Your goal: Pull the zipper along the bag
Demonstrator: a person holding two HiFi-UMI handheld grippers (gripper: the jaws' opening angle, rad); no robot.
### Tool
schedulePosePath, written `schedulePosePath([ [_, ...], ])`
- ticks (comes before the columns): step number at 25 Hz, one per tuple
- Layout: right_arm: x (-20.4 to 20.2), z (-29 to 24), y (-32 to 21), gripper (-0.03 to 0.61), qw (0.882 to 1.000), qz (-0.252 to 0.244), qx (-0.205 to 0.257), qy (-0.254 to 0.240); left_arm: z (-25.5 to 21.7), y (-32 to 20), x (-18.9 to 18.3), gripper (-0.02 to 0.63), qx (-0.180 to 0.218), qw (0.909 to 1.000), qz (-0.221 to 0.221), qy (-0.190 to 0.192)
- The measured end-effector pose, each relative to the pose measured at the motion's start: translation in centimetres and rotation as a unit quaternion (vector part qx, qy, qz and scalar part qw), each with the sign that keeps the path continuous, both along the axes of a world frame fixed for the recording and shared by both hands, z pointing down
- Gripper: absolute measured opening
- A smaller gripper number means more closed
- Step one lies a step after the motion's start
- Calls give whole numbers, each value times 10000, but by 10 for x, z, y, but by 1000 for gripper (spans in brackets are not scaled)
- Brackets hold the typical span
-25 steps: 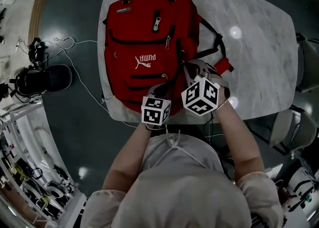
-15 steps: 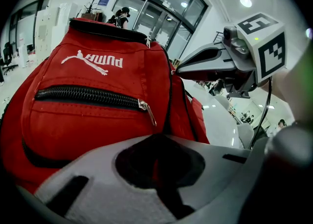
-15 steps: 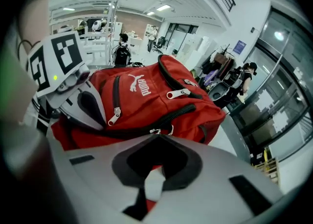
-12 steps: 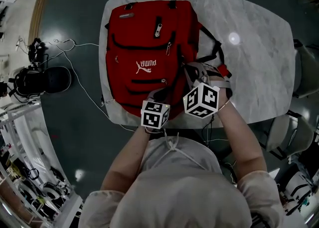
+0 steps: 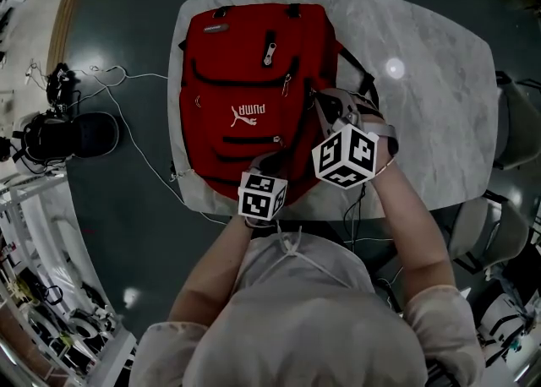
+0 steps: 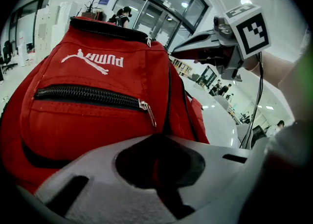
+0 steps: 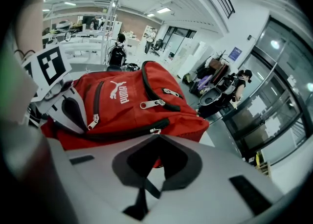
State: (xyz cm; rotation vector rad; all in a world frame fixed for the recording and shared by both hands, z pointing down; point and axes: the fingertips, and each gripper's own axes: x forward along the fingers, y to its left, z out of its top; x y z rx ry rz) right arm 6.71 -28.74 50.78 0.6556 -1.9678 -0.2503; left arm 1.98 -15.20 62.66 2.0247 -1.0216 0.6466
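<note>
On the table: a red fabric backpack (image 5: pixel 245 64) lies flat on the white marble-patterned table (image 5: pixel 439 106), front up, with its top end away from the person.
Task item: a long black zipper (image 7: pixel 112 132) runs along the bag's right flank, and its small silver zipper pull (image 7: pixel 155 131) sits right at the tips of the right gripper.
Right gripper (image 7: pixel 157 137): the jaws are drawn together. By my reading they are pinched on the pull, with a scrap of red showing in the hollow behind the tips.
Left gripper (image 6: pixel 159 137): the jaws are closed at the bag's near, bottom end. They appear to clamp the red fabric as an anchor.
Governing relation: the zipper's long axis runs from the near end of the bag to the far end. The right gripper is on it, and the left gripper is behind it and towards the person.
Assessment: the coming pull should follow that axis, away from the anchoring claw.
</note>
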Motion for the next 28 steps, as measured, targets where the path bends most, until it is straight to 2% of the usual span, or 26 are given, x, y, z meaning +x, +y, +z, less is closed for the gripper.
schedulePosePath([
  [8, 0, -7, -17, 26, 9999, 9, 150, 5, -1, 1, 0, 18, 22, 10000, -8, -18],
  [14, -1, -2, -20, 26, 9996, 220, -4, -156, 0, 1, -1, 18, 4, 10000, -6, -24],
  [18, 3, 2, -17, 28, 9975, 510, -214, -447, 1, 2, 2, 18, -29, 10000, 20, 25],
  [23, 8, 14, -18, 31, 9967, 677, 41, -443, 1, 2, -1, 18, -95, 9999, 38, 61],
  [28, 15, 14, -20, 31, 9941, 889, -5, -622, 2, 1, 1, 18, -55, 10000, 40, 53],
])
